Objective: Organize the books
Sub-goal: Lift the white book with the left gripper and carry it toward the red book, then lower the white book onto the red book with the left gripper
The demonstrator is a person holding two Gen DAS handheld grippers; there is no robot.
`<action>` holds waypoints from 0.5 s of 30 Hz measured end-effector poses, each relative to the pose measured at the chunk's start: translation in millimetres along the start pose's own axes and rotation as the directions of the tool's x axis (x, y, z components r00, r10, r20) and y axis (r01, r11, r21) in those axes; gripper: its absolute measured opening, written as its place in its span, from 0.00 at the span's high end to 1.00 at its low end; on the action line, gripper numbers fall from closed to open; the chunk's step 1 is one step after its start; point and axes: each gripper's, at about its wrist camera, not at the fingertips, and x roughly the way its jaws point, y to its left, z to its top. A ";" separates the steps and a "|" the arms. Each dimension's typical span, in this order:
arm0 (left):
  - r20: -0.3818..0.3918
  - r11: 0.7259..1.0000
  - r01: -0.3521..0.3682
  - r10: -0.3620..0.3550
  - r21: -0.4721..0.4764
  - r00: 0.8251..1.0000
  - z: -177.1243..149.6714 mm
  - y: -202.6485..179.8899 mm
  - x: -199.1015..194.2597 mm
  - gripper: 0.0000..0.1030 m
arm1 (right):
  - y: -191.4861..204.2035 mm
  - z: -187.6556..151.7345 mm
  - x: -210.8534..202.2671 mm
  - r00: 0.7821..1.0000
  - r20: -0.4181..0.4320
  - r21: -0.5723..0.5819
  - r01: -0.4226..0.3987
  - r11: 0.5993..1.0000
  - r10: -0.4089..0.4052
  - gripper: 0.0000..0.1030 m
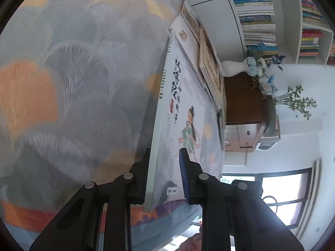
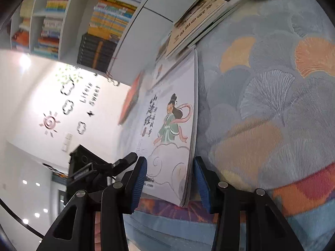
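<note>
- The left hand-held gripper (image 1: 165, 175) pinches the near corner of a thin illustrated book (image 1: 178, 113), which stands tilted off the patterned surface (image 1: 73, 83).
- The right hand-held gripper (image 2: 170, 183) is spread around the same book's (image 2: 167, 125) lower edge, pads apart from it.
- More books (image 2: 194, 25) lie stacked at the surface's far edge.
</note>
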 end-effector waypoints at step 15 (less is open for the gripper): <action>-0.059 0.961 0.262 -0.267 -0.085 0.962 0.7 -23.0 -7.8 0.86 | -31.4 -2.6 -17.8 0.968 -0.006 0.164 -0.248 0.955 0.252 0.47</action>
